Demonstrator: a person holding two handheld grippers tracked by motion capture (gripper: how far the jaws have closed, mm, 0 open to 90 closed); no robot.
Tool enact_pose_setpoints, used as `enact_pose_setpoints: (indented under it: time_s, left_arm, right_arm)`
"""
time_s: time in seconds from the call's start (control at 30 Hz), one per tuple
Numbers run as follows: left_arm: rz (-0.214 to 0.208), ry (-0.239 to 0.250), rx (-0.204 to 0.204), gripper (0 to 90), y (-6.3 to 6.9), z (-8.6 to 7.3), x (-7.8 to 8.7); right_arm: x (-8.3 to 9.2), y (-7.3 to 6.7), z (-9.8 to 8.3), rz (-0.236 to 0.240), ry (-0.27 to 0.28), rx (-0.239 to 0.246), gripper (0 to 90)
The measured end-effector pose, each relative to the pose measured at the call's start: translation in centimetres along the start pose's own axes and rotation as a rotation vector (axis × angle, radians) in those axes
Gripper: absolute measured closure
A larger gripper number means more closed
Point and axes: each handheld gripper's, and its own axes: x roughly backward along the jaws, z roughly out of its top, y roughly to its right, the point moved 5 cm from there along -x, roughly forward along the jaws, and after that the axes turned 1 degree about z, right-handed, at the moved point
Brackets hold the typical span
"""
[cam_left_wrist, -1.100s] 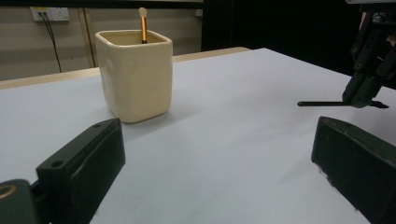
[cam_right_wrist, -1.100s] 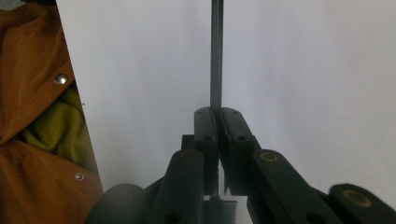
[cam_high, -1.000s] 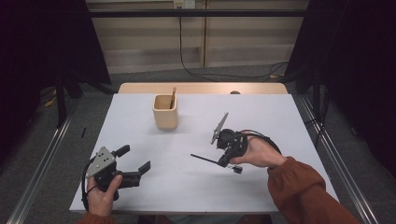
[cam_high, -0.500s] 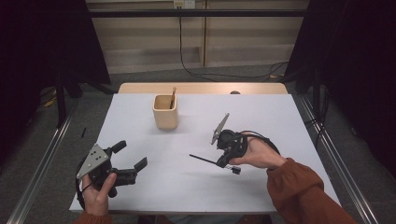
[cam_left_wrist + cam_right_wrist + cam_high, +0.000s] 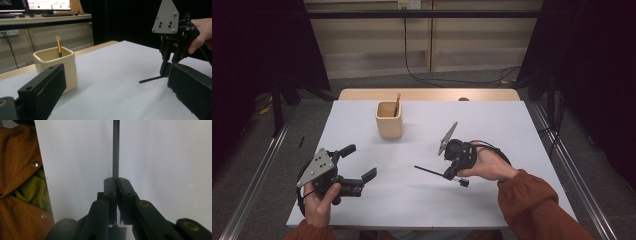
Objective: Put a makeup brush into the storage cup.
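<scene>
A thin black stick (image 5: 429,171) with a small comb end lies low over the white table (image 5: 512,130), and my right gripper (image 5: 452,175) is shut on it near that end. In the right gripper view the jaws (image 5: 116,181) pinch the stick (image 5: 115,147), which runs straight ahead. My left gripper (image 5: 358,162) is held at the front left, open, with nothing between its jaws. The left gripper view (image 5: 116,75) looks across at the right gripper (image 5: 172,50) and the stick (image 5: 152,79). A cream cup (image 5: 389,120) at the back holds a brush (image 5: 397,105).
In the left gripper view the cream cup (image 5: 55,67) with its gold-handled brush (image 5: 59,45) stands close on the left. A wooden strip (image 5: 427,94) borders the table's far edge. Metal rails (image 5: 257,175) run along both sides on the floor.
My left gripper has lifted a little off the table, still open. The right gripper and the stick have stayed where they were.
</scene>
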Motion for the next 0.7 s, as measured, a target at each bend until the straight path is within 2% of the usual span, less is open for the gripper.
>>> enact_pose_setpoints:
  time_s: [0.17,0.47,0.7]
  left_arm:
    - [-0.012,-0.017,0.004,1.8,0.2,0.3,-1.1]
    - [-0.107,-0.049,-0.009,1.9,1.0,1.2,-3.2]
    - [-0.148,-0.063,-0.031,2.0,1.4,1.8,-4.6]
  right_arm:
    - [0.0,-0.1,-0.1,-0.002,-0.002,0.005,85.9]
    - [-0.1,-0.2,0.0,0.005,-0.006,0.011,85.9]
    - [-0.1,-0.2,0.0,0.005,-0.003,0.012,85.9]
